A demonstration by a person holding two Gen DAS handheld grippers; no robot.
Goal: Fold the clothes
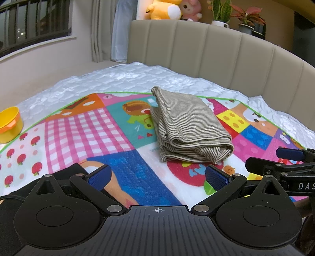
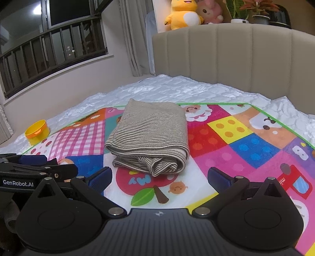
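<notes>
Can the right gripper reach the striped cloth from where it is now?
Probably yes. The right gripper is open and empty, and the striped cloth lies folded straight ahead on the mat, with only bare mat between them.

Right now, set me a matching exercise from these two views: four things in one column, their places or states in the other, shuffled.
1. striped garment
2. yellow cup
3. plush toys
4. left claw

A. open, holding nothing
B. on the ledge behind the headboard
C. folded, lying on the colourful mat
D. on the white quilt, at the mat's left edge

Pairs: 1-C, 2-D, 3-B, 4-A
</notes>
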